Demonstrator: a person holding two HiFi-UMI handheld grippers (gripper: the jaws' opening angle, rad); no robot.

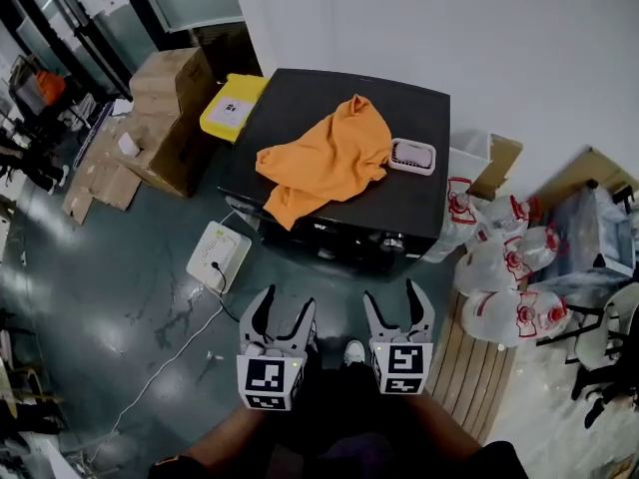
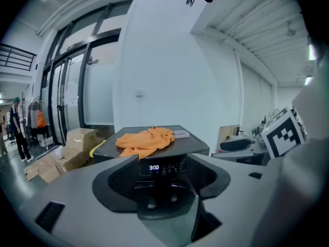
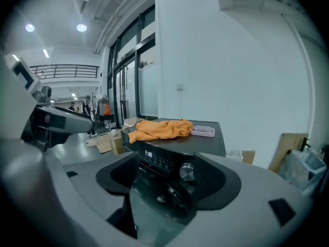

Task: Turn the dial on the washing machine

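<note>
A black washing machine stands in front of me, with an orange cloth and a small white tray on its lid. Its silver dial sits at the right of the front panel, beside the lit display. In the left gripper view the display shows between the jaws. My left gripper and right gripper hang side by side a short way from the machine's front. Both are open with nothing between their jaws. Neither touches the machine.
Cardboard boxes and a yellow case stand left of the machine. A white box with a cable lies on the floor at front left. Plastic bags, a wooden pallet and a chair crowd the right.
</note>
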